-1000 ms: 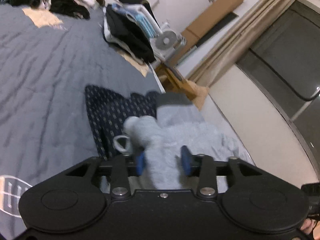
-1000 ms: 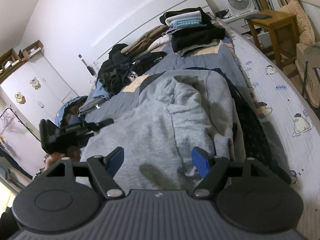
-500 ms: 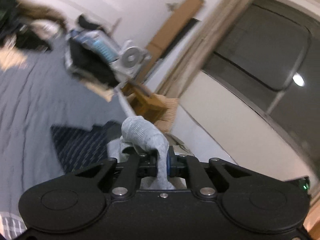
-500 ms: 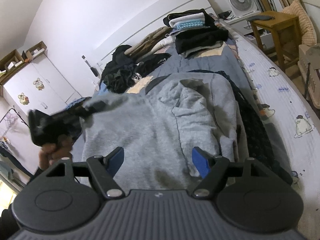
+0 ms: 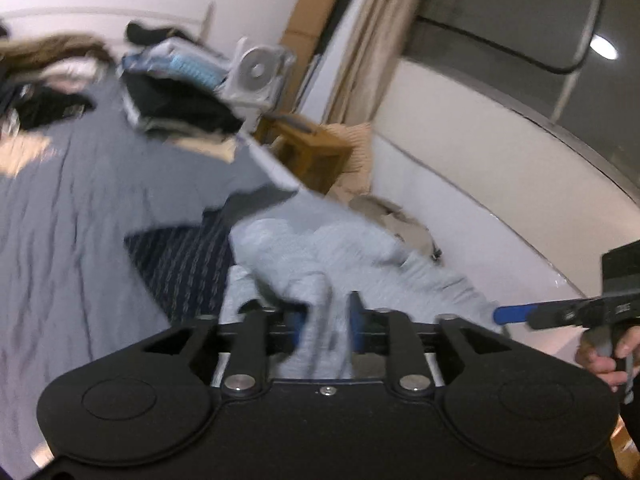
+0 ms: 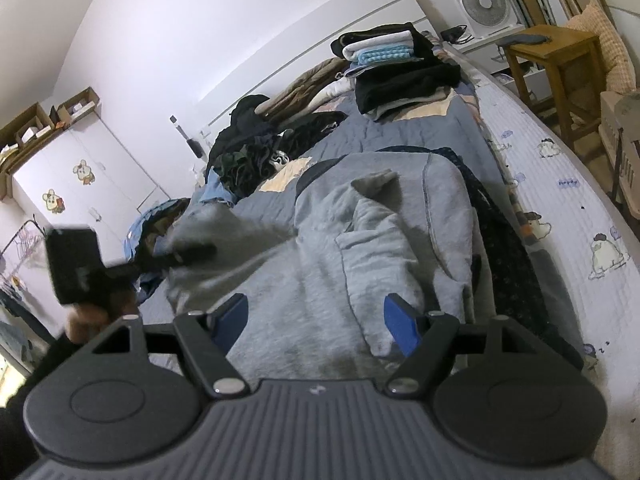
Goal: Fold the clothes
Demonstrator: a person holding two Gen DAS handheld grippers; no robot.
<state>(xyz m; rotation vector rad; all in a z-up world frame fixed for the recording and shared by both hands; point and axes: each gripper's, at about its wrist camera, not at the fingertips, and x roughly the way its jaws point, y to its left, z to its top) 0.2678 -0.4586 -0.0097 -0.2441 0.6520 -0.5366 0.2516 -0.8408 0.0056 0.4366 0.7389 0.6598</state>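
Soft, limp grey fleece sweatshirt (image 6: 320, 248) on the bed (image 6: 560, 184) should bunch easily, best pinched at a hem or cuff; left gripper (image 5: 326, 322) jaws are opening around a fold, right gripper (image 6: 316, 320) gapes empty.

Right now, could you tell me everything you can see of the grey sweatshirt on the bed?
The grey sweatshirt looks like soft fleece with a darker collar band, lying rumpled along the blue quilt over a dark patterned garment. A fold of it stands between the left gripper's opening jaws. The right gripper hovers open over its near end.
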